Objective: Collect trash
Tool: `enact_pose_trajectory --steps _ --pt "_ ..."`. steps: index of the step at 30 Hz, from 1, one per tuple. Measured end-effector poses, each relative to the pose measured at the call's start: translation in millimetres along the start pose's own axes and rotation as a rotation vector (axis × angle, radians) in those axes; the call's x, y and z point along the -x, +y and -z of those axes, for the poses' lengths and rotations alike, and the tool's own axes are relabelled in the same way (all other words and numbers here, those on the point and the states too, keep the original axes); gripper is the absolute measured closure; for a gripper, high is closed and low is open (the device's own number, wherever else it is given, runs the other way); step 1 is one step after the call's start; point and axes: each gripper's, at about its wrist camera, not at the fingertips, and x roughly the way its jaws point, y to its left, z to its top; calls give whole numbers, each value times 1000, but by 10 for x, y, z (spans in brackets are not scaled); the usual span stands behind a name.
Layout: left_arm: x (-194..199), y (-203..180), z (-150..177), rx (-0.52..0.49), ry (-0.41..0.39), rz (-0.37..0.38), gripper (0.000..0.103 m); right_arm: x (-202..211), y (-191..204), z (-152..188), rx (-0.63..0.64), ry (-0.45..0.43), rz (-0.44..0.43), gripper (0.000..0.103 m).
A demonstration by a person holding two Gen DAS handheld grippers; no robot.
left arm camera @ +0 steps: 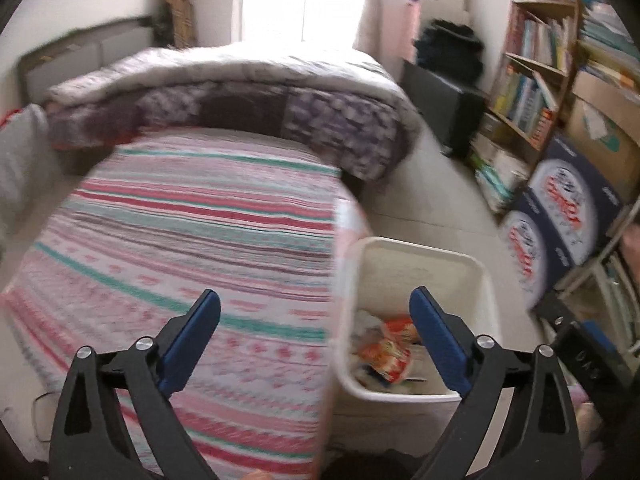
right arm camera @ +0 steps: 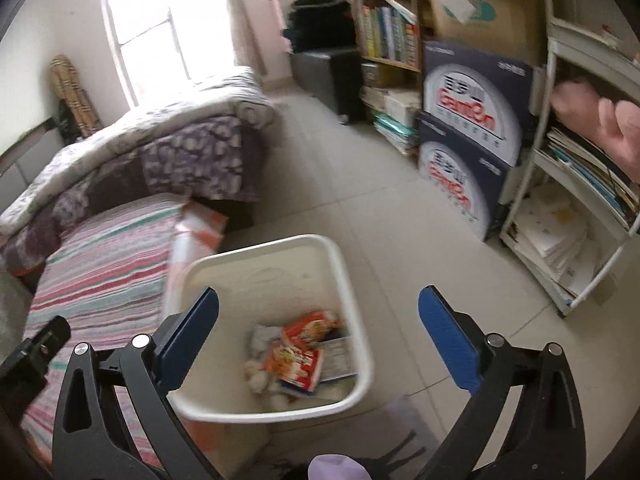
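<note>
A white rectangular trash bin (left arm camera: 486,280) stands on the floor beside the bed; it also shows in the right wrist view (right arm camera: 340,256). Inside lie orange snack wrappers (right arm camera: 298,354) and crumpled white paper (right arm camera: 258,374); the wrappers also show in the left wrist view (left arm camera: 388,350). My left gripper (left arm camera: 316,304) is open and empty, over the bed's edge and the bin's near left side. My right gripper (right arm camera: 320,302) is open and empty, held above the bin.
A bed with a pink striped sheet (left arm camera: 192,240) and folded purple quilt (left arm camera: 248,92) fills the left. Navy printed cartons (right arm camera: 472,136), a bookshelf (right arm camera: 386,20) and a white rack (right arm camera: 568,216) line the right wall. Tiled floor (right arm camera: 400,220) lies between.
</note>
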Motion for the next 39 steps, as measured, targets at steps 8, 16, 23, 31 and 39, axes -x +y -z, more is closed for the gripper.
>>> enact_pose_trajectory --steps 8,16,23,31,39 --pt "464 670 167 70 -111 -167 7 269 643 203 93 -17 -100 7" --pt "685 1213 331 150 -111 -239 7 547 1060 380 180 -57 -162 7" --pt "800 1406 430 169 -116 -270 7 699 1282 460 236 -78 -203 7" --pt "952 1403 493 170 -142 -307 7 826 1381 536 275 -107 -221 7" --pt "953 1452 541 219 -99 -303 7 824 1381 588 297 -110 -219 7"
